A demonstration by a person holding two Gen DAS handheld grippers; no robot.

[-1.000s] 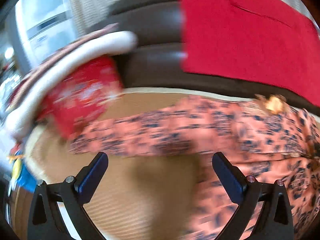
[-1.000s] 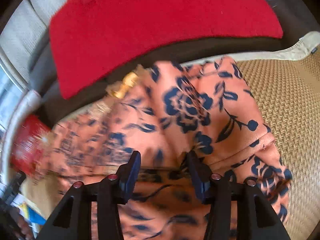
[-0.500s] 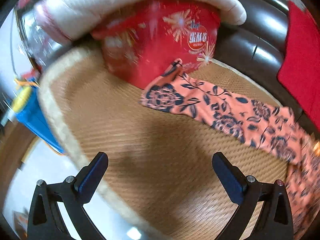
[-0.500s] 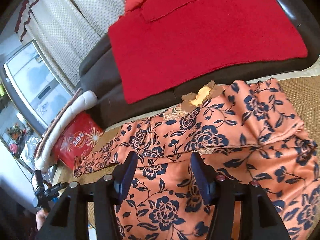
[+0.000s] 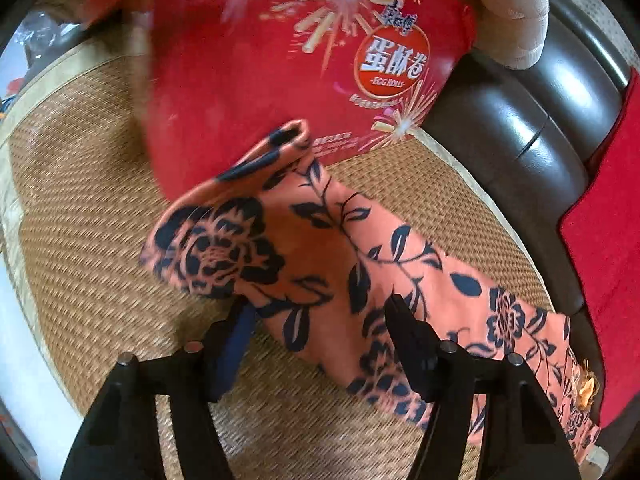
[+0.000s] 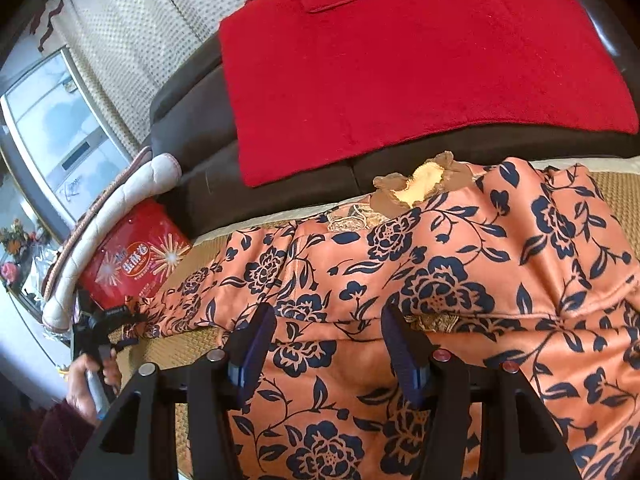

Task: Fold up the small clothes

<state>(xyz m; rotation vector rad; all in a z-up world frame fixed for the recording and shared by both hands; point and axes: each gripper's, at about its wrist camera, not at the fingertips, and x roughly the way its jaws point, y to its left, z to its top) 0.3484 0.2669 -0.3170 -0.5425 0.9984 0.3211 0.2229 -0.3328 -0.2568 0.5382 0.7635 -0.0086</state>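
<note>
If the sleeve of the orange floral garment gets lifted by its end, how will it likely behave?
Probably floppy: the sleeve already curls and creases at its cuff between the left gripper fingers. Likely light, since it lies thin on the woven mat. It should trail and drape rather than hold shape.

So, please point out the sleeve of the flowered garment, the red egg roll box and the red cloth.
sleeve (image 5: 304, 240), left wrist view, near the cuff
red egg roll box (image 5: 248, 80), left wrist view, printed front
red cloth (image 6: 400, 72), right wrist view, middle
</note>
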